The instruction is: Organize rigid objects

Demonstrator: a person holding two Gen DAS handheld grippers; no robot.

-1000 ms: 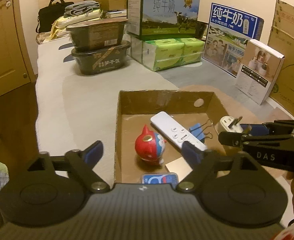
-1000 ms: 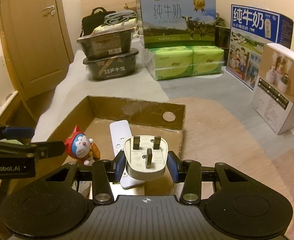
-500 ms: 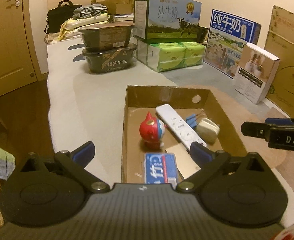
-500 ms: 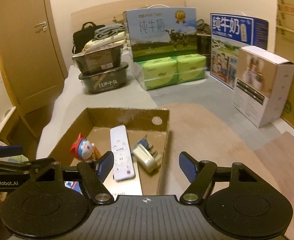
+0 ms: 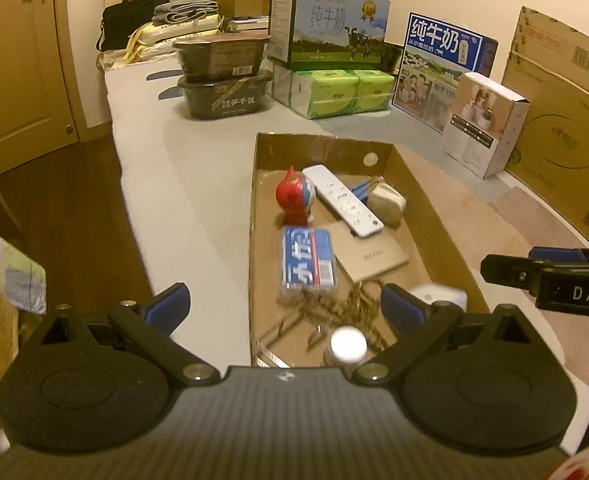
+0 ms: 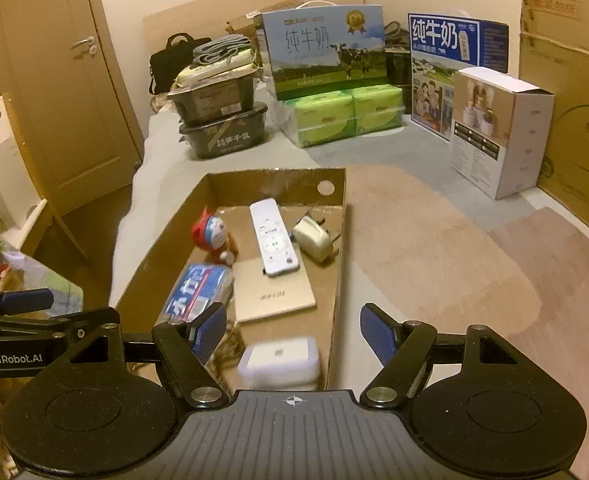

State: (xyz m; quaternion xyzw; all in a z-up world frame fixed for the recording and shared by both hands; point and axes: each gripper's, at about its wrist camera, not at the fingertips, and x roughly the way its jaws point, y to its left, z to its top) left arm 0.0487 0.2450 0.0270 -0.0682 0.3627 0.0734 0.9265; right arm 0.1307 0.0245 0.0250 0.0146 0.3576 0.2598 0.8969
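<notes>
Right wrist view: right tongs (image 6: 292, 336) gape empty above the cardboard box (image 6: 336, 276); left tongs (image 5: 284, 304) spread wide, empty.

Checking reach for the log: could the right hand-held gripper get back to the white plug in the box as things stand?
Probably yes: the right hand-held gripper is open and empty, and the plug lies uncovered beside the remote.

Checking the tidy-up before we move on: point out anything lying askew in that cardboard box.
The wall plug lies tipped on its side by the cardboard box's right wall, prongs pointing away. The white remote overlaps the gold flat box. Nothing looks spilled or damaged.
</notes>
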